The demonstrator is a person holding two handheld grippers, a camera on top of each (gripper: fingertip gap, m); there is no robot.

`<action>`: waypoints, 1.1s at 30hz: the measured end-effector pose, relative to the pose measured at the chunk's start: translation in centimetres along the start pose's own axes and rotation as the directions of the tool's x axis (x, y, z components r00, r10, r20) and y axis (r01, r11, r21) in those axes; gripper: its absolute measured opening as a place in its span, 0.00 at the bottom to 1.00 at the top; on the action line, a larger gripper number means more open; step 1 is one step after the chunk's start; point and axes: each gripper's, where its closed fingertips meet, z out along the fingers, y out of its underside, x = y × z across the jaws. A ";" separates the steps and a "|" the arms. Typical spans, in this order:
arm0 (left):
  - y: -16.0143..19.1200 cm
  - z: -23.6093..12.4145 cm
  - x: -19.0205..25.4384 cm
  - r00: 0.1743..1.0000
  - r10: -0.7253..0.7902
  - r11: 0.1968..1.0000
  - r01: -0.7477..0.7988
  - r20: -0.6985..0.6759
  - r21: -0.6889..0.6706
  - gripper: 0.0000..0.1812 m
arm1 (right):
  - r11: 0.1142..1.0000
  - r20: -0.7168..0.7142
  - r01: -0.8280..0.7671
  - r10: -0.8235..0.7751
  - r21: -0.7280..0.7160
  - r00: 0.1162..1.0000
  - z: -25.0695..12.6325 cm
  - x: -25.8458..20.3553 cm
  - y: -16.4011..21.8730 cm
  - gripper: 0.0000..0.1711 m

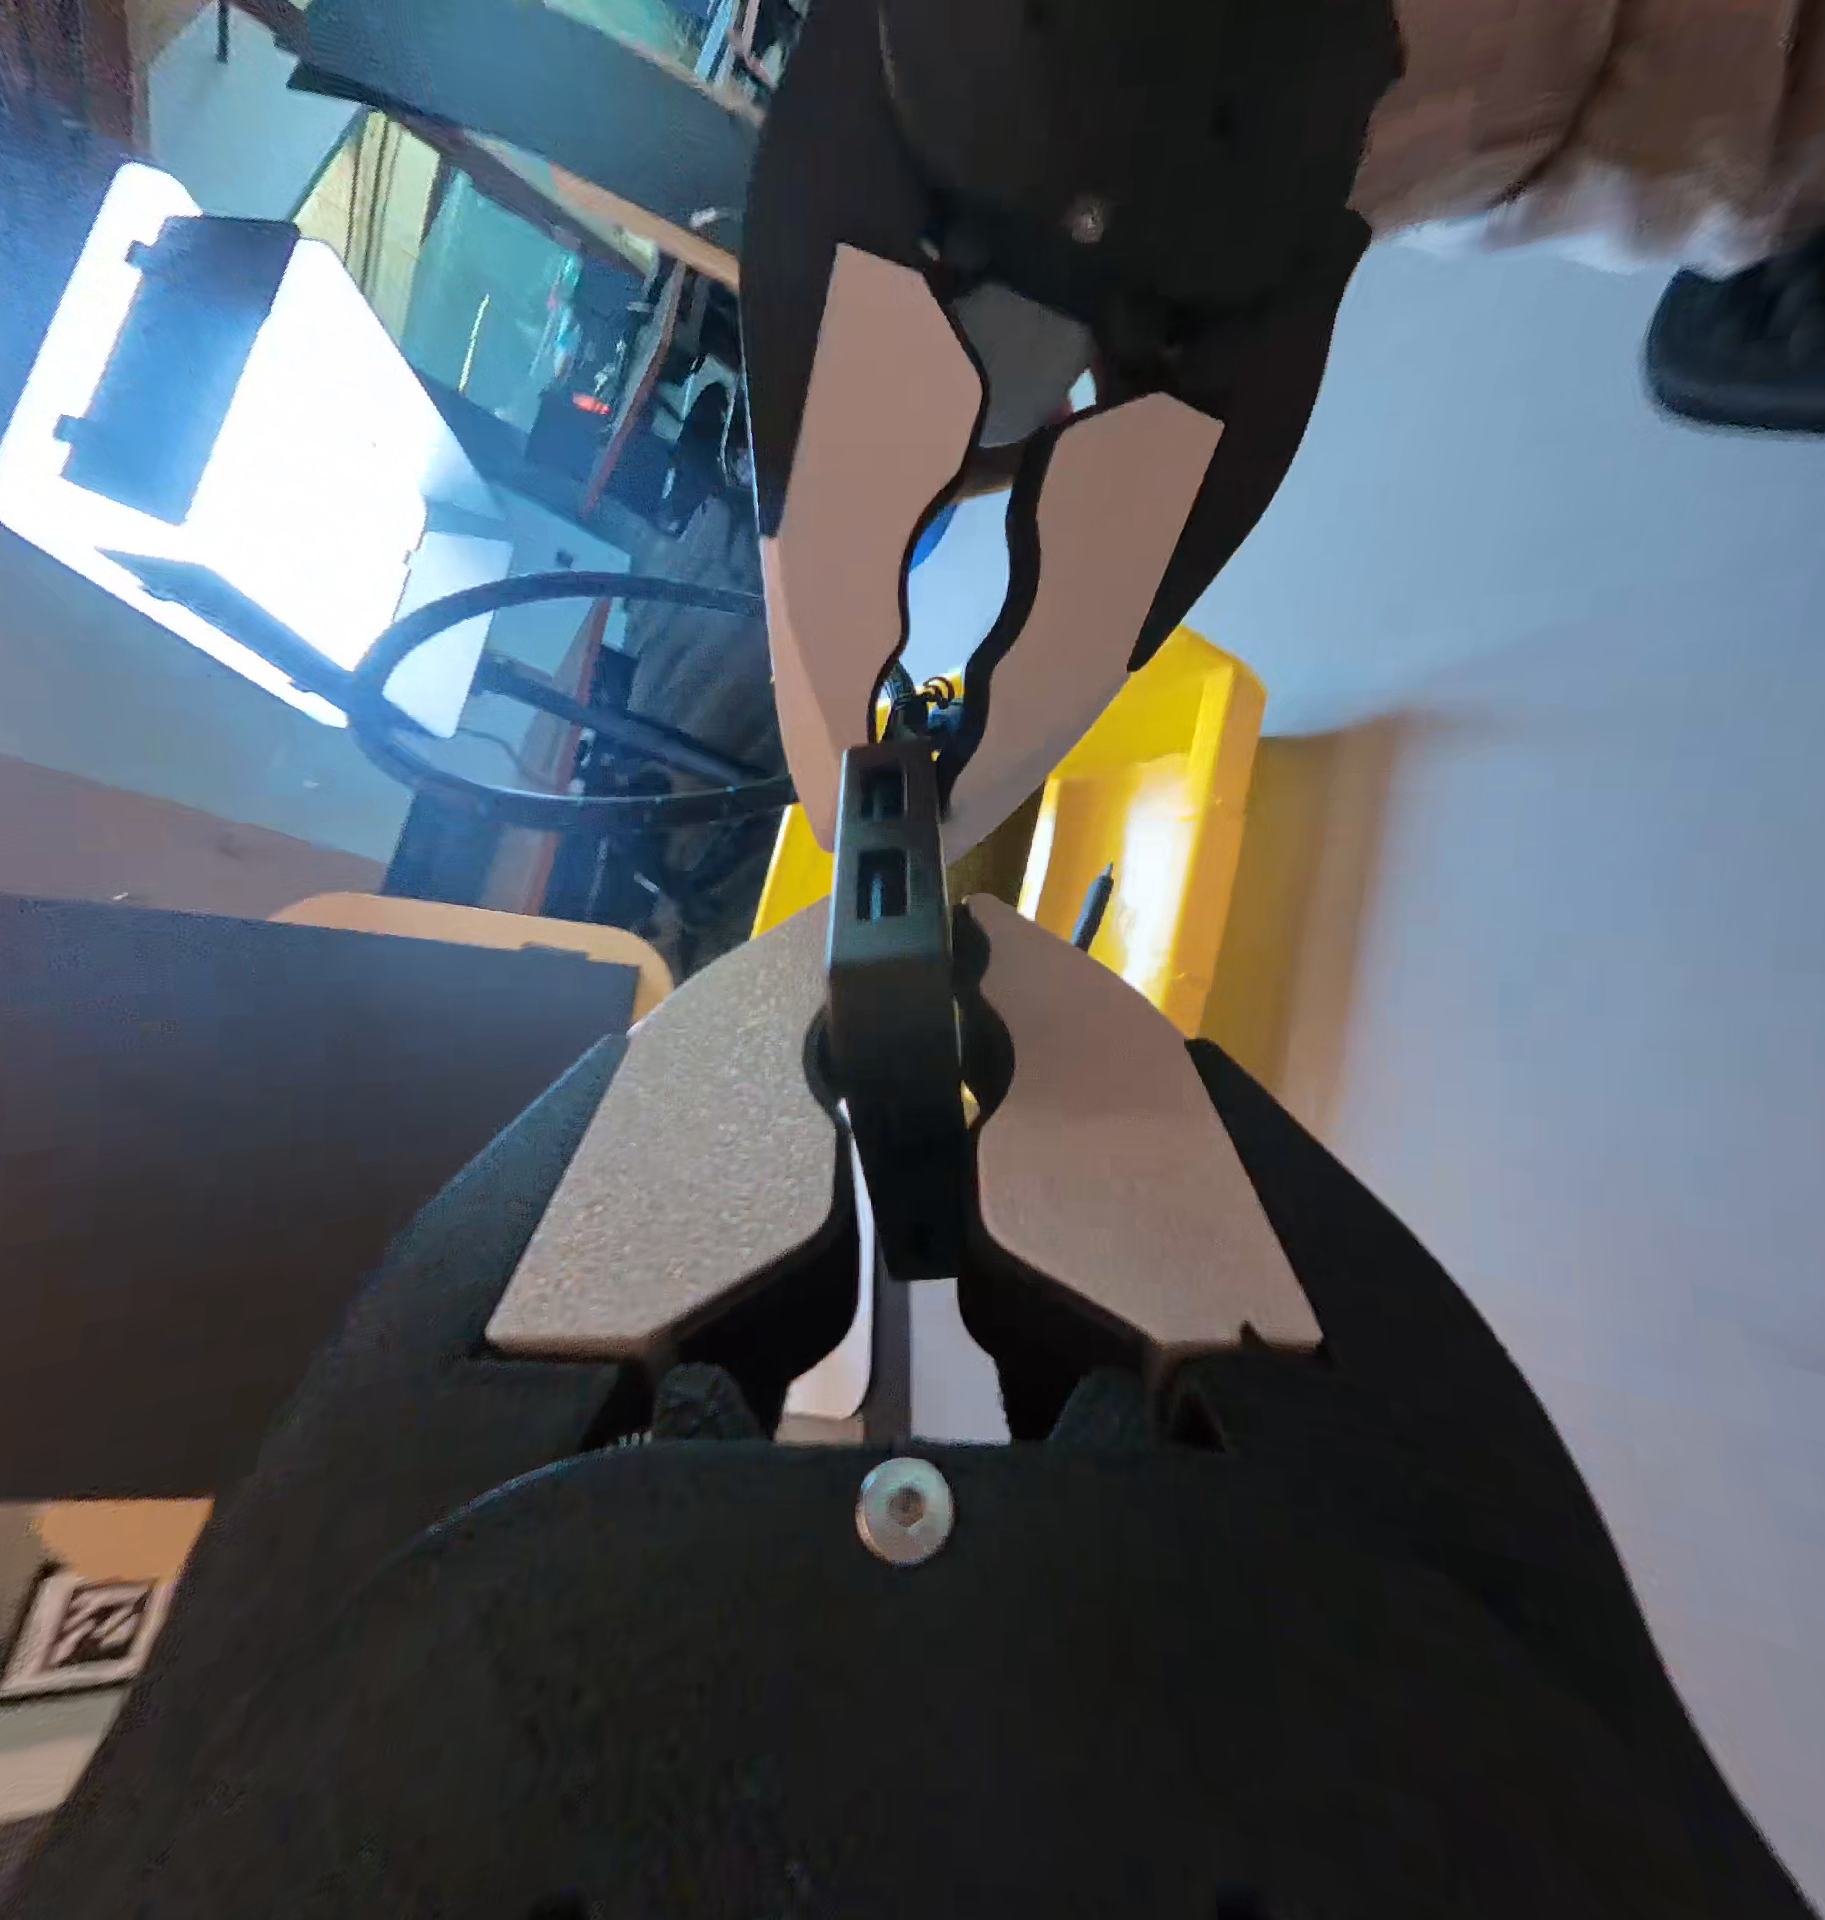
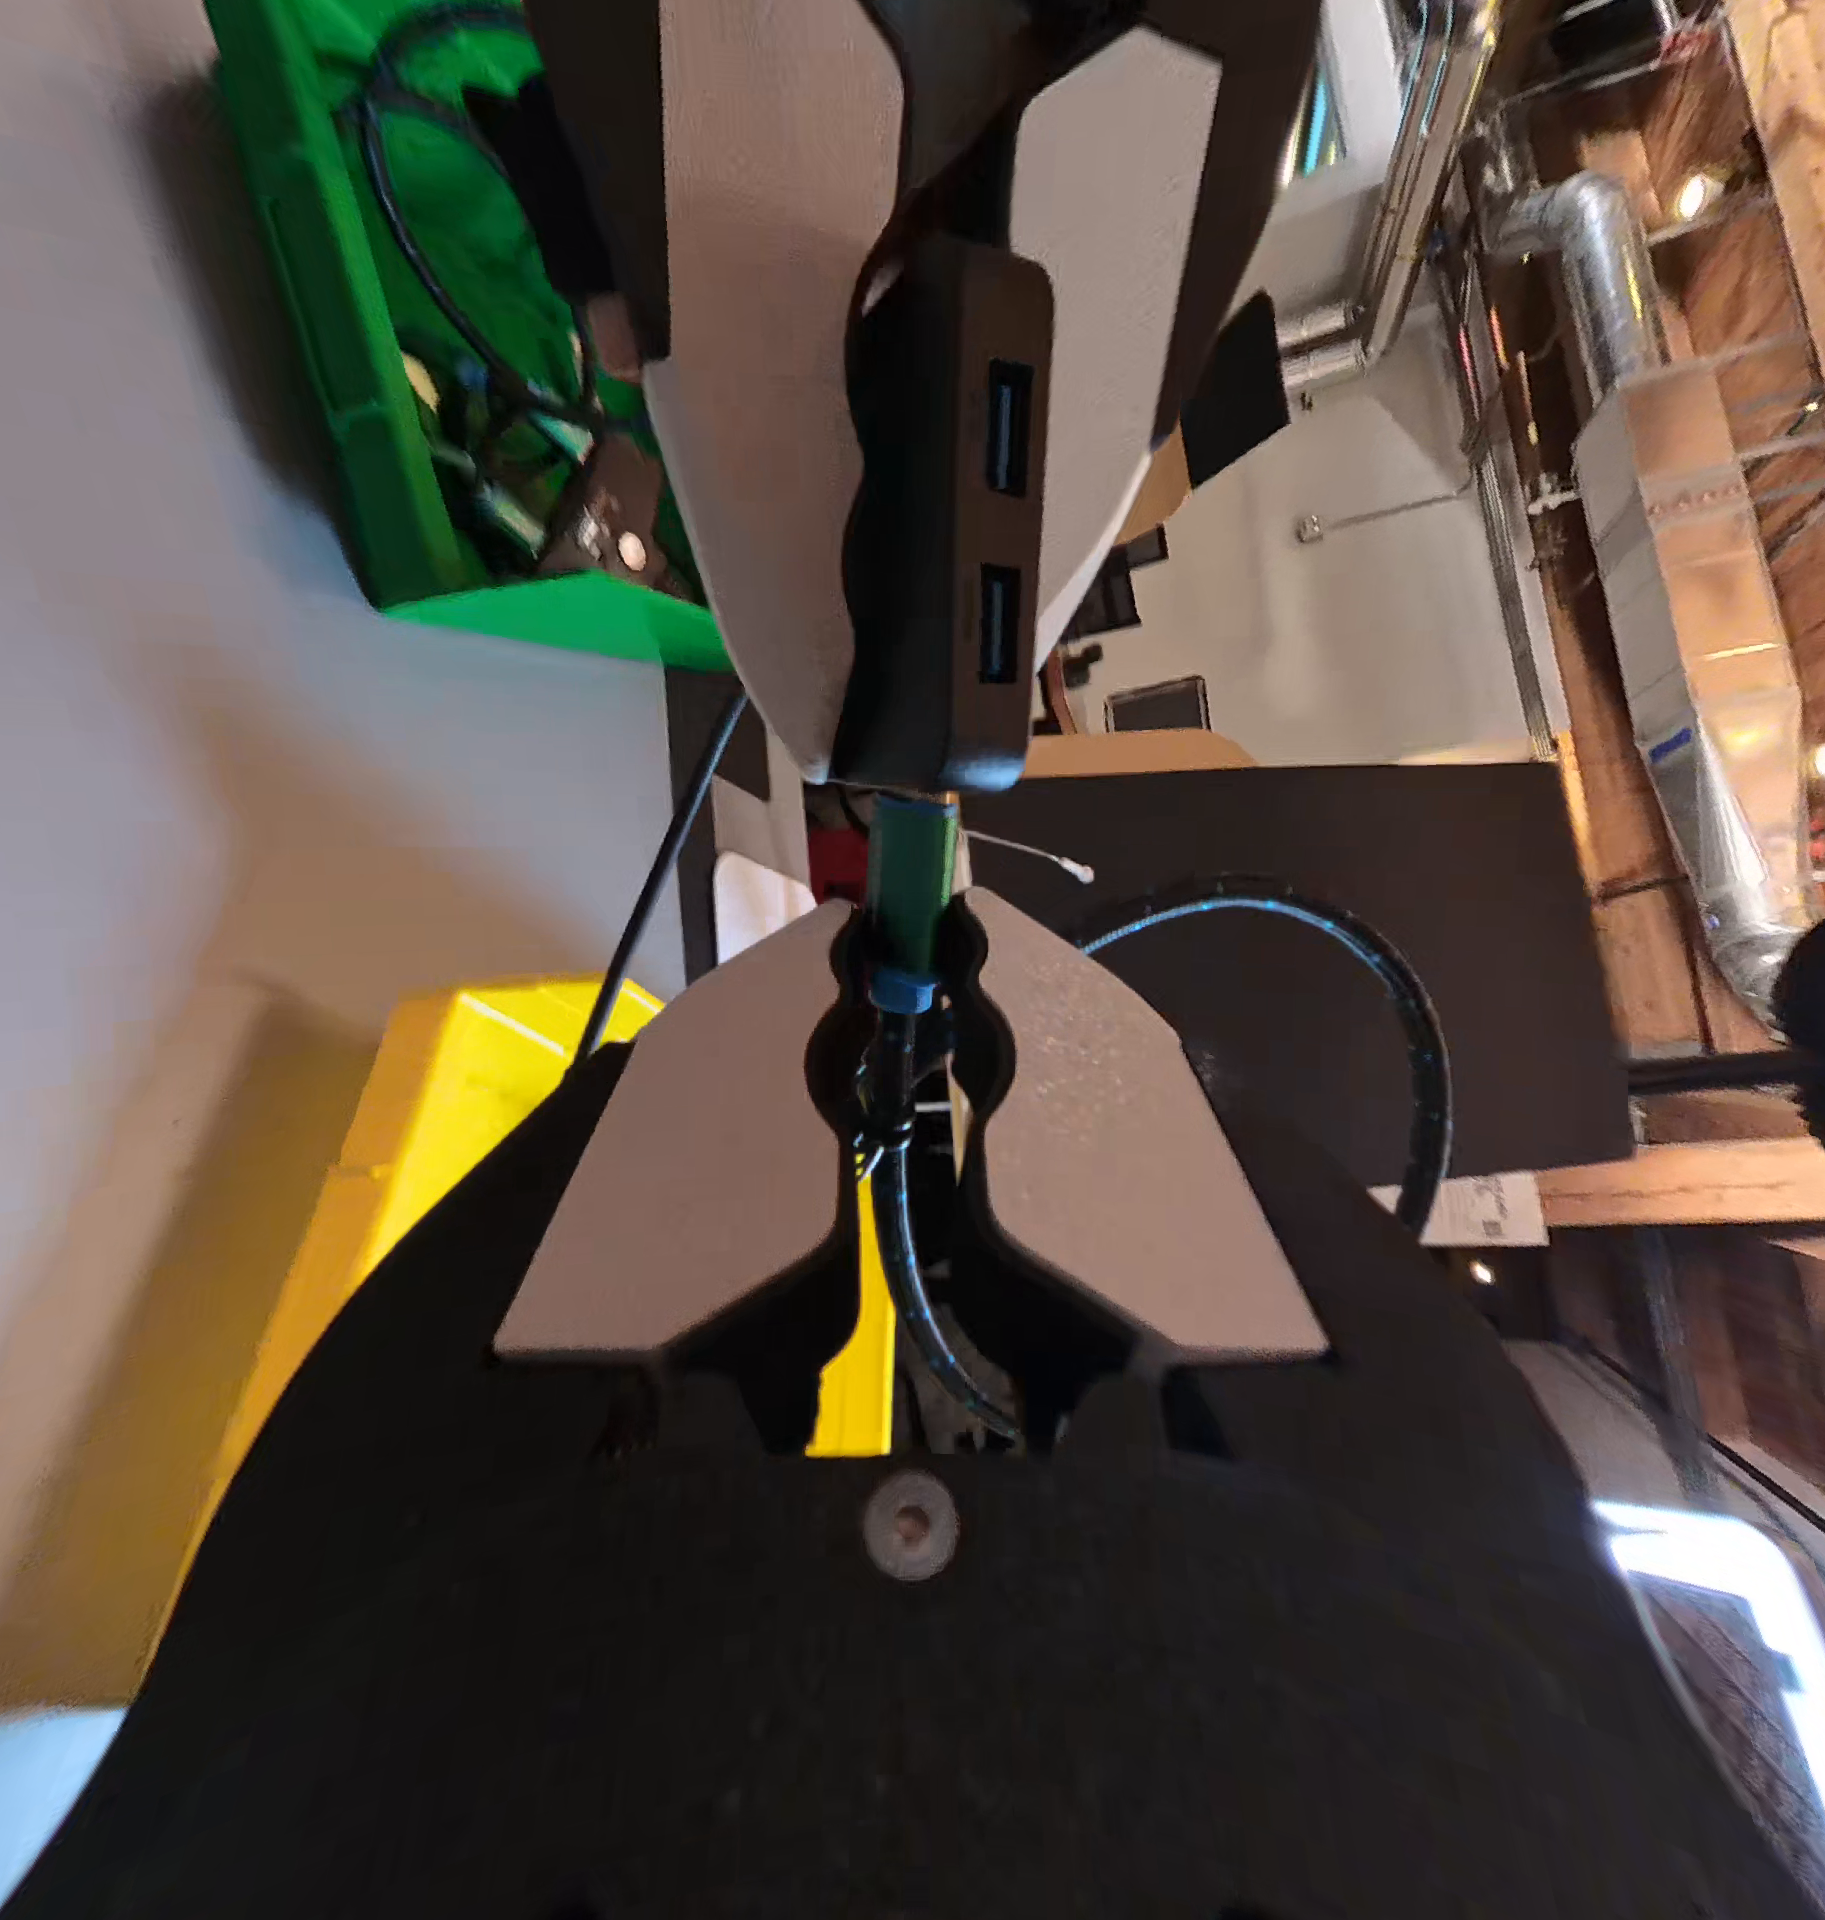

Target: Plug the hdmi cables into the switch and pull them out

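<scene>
My left gripper [image 1: 892, 930] is shut on the black switch [image 1: 887, 935], a small box with two ports on its near edge. In the right wrist view the switch [image 2: 949, 520] is clamped between the left gripper's fingers [image 2: 773, 468]. My right gripper [image 2: 908, 914] is shut on the green plug [image 2: 913, 883] of a black braided HDMI cable [image 2: 1407, 997]. The plug's tip meets the switch's end face. In the left wrist view the right gripper [image 1: 913, 717] faces me, just beyond the switch. Both are held in the air.
A yellow bin [image 1: 1168, 821] lies behind the grippers; it also shows in the right wrist view [image 2: 451, 1143]. A green bin [image 2: 420, 343] holds cables and parts. The white table [image 1: 1614, 831], a black panel [image 1: 212, 1195] and a person's shoe [image 1: 1770, 343] are around. Both grippers' tips are close together, under 4 cm apart.
</scene>
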 end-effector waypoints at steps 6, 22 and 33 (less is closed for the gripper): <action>0.3 0.2 -0.5 0.993 0.100 0.994 -0.098 0.062 -0.044 0.08 | 1.000 0.006 -0.009 0.009 0.000 1.000 -0.6 0.1 -0.4 0.08; -0.3 -0.3 0.0 0.988 0.149 0.987 -0.146 0.035 -0.072 0.08 | 0.995 0.119 -0.100 0.099 0.010 0.988 -0.3 -0.8 0.5 0.07; -0.9 -1.7 1.2 0.995 0.055 0.998 -0.053 -0.084 0.023 0.08 | 0.977 0.261 -0.201 0.175 0.075 0.949 -1.1 -2.2 -1.3 0.07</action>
